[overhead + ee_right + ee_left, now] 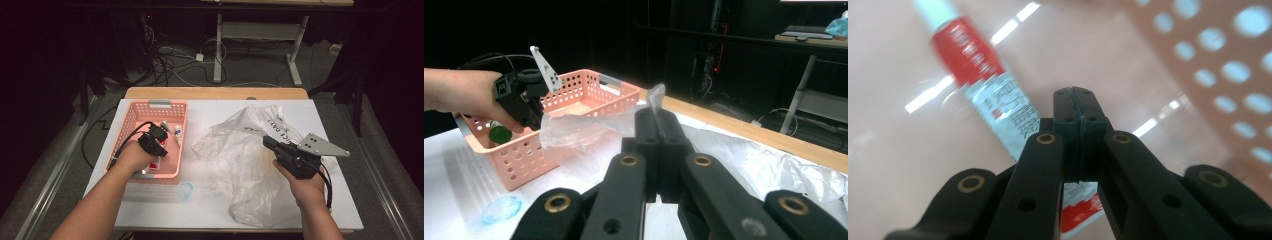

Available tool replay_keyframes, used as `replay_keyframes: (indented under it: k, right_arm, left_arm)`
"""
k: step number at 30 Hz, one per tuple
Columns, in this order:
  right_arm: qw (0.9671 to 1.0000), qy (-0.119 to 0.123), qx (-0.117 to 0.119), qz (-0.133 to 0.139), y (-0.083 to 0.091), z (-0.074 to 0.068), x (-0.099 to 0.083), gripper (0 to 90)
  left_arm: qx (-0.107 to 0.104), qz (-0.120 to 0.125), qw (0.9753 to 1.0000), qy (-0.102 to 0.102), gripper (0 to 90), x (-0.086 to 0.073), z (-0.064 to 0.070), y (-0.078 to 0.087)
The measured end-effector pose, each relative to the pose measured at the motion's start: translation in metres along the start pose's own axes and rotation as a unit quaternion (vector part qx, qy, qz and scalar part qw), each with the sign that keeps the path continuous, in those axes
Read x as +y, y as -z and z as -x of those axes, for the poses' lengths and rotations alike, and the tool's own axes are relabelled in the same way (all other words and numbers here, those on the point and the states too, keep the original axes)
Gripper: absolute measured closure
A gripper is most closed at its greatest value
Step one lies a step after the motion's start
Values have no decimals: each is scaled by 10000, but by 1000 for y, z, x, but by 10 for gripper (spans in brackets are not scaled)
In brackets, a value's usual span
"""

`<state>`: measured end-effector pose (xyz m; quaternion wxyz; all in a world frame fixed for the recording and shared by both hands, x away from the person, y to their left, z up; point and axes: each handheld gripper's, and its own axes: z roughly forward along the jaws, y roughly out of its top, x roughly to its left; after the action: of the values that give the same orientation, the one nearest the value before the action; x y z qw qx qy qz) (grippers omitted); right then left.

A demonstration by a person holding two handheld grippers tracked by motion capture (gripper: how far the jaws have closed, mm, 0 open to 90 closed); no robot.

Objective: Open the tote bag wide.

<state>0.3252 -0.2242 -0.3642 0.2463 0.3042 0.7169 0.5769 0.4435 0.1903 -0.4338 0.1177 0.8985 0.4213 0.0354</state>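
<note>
Two tools are clenched. The left tool (1079, 100) is held low inside the pink basket (150, 107), jaws pressed together over a red-and-white tube (993, 95); whether the tube is pinched cannot be told. The right tool (656, 122) is closed on a fold of the clear plastic bag (245, 160), lifted off the desk (205, 210). The thin film could be lost from that grip, or the tube dropped if caught only at its crimped end. The tube is seen lying flat and printed, on the basket floor.

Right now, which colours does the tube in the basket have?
The tube is red and white with grey print, best seen in the left gripper view; the basket is pink.
</note>
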Motion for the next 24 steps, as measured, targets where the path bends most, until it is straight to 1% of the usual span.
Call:
replay_keyframes:
  k: [1,2,4,5,6,8,9,10,12,14,19,22,24]
  right_arm:
    - [10000,4,2,0,0,0,0,900]
    - [10000,9,3,0,0,0,0,900]
    - [10000,11,3,8,0,0,0,900]
    - [10000,12,2,8,0,0,0,900]
    - [10000,17,-1,9,0,0,0,900]
    - [10000,9,-5,5,0,0,0,900]
    - [10000,4,-7,4,0,0,0,900]
    - [10000,23,-7,13,0,0,0,900]
    - [10000,16,-13,14,0,0,1,900]
    - [10000,2,-19,13,1,1,0,900]
    - [10000,-2,-27,21,1,1,0,900]
    - [10000,-11,-29,20,2,2,0,900]
    - [10000,-13,-30,20,2,2,0,900]
  left_arm:
    - [-18,53,10000,43,882,-2,-2,2]
    - [-34,163,9998,81,881,-4,-4,5]
    - [-96,549,9982,200,871,-6,-9,14]
    - [-121,706,9970,284,818,-7,-11,18]
    - [-68,834,9960,324,774,-7,-13,21]
    - [94,1023,9939,411,615,-7,-16,22]
    - [151,1045,9933,481,537,-6,-18,21]
    - [179,1039,9928,567,478,-5,-20,19]
    - [184,939,9933,653,381,-2,-22,13]
    - [194,820,9940,691,342,1,-23,7]
    - [257,492,9951,821,343,7,-21,-8]
    - [277,282,9959,808,361,8,-20,-14]
    - [215,280,9958,845,383,8,-20,-14]
